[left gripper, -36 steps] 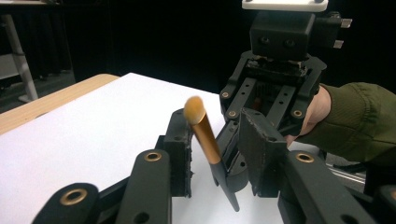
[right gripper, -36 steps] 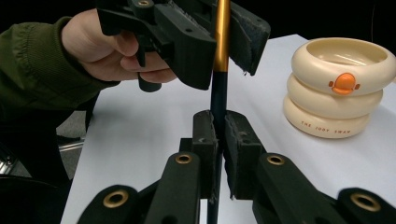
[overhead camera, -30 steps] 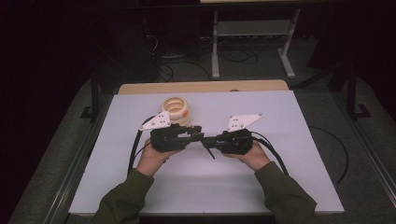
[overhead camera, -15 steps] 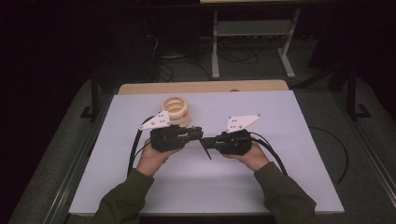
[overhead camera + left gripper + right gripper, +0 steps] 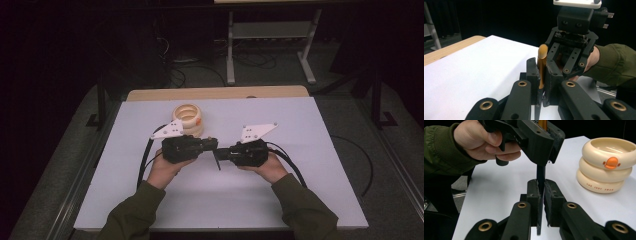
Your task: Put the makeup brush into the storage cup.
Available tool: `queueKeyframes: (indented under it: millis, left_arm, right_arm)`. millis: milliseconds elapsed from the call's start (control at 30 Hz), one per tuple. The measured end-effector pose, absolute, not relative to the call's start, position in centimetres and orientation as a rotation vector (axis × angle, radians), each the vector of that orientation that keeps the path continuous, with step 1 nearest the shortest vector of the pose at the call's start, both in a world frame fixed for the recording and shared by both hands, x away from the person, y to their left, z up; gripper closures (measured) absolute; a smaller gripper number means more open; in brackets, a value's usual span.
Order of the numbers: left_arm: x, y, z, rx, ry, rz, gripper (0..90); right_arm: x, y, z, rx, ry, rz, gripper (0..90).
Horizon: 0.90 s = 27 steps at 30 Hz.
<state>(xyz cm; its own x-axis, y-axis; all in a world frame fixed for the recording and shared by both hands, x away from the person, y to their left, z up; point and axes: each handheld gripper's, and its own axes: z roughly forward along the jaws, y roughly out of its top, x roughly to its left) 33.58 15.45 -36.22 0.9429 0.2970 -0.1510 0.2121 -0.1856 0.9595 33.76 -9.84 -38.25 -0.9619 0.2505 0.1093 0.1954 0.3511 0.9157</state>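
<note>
1. You hold one brush [image 5: 542, 65] above the table [image 5: 310, 150] between both claws: left gripper [image 5: 541, 82] pinching its gold ferrule, right gripper [image 5: 541, 195] pinching its dark handle.
2. Next, probably release one claw (a handover, seemingly), keeping the other clamped.

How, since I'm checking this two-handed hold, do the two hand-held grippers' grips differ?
The left hand-held gripper clamps the tool's gold part; the right hand-held gripper clamps its black shaft. The left one sits beside the cream ringed container; the right one is farther off. Both are shut on one tool, facing each other.
</note>
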Motion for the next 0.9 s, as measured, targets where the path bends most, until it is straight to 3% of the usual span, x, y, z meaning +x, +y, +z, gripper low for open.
queueKeyframes:
  millis: [167,300,700,900]
  left_arm:
    - [33.6,15.7,-36.1,1.765,0.391,0.076,83.4]
    - [33.7,16.0,-36.0,1.767,0.392,0.088,83.4]
    - [33.7,16.7,-35.8,1.772,0.413,0.105,83.4]
    - [33.7,17.1,-35.6,1.777,0.427,0.11,83.4]
  right_arm:
    - [33.8,-9.9,-38.3,0.43,2.544,1.694,79.2]
    - [33.8,-10.0,-38.3,0.444,2.552,1.673,67.9]
    - [33.8,-10.9,-38.3,0.6,2.558,1.516,15.4]
    - [33.5,-12.1,-38.4,0.658,2.519,1.468,10.2]
